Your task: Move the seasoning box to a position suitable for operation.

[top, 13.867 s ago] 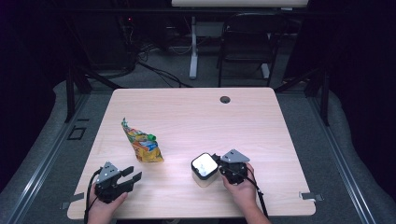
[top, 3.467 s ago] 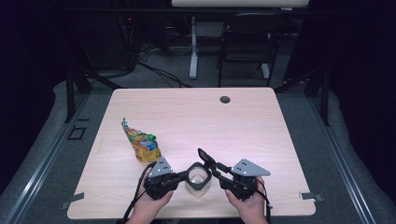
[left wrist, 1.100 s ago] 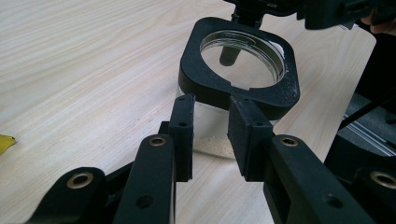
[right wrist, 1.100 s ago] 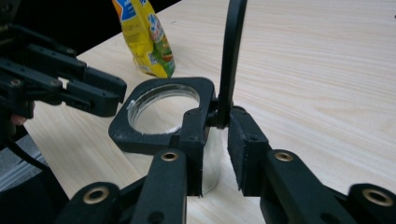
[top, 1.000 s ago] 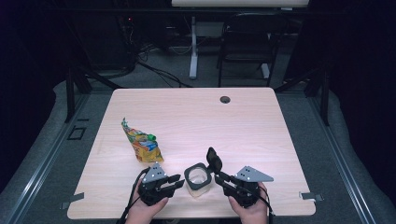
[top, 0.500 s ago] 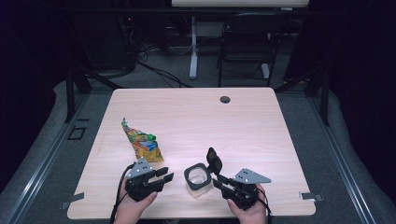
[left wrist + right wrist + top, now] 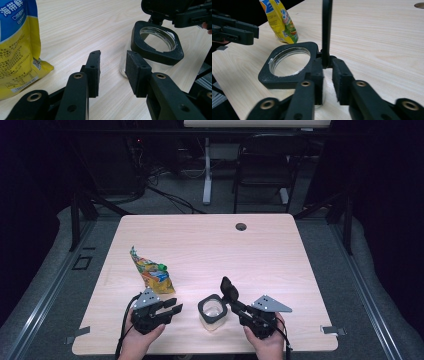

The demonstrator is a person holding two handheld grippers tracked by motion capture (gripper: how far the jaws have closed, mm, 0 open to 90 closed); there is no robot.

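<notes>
A clear jar [image 7: 212, 314] with a black square collar [image 7: 287, 75] stands near the table's front edge, its flip lid [image 7: 229, 289] raised upright. My right gripper [image 7: 235, 306] reaches in from the jar's right. Its jaws have just been closing, and the pads now pinch the foot of the lid [image 7: 327, 30] by the hinge. My left gripper [image 7: 172, 309] hovers left of the jar, apart from it. Its jaws have just been opening and nothing is between them [image 7: 112, 56]. A yellow snack bag [image 7: 150, 272] lies further left.
The wooden table [image 7: 210, 245] has a round cable hole [image 7: 241, 226] at its far side. A chair [image 7: 265, 165] and cables stand on the dark floor behind. The bag [image 7: 17, 45] lies close to my left gripper's outer jaw.
My left gripper has drawn back to the left, away from the jar, and opened. The right gripper stays in place and has closed on the upright lid.
</notes>
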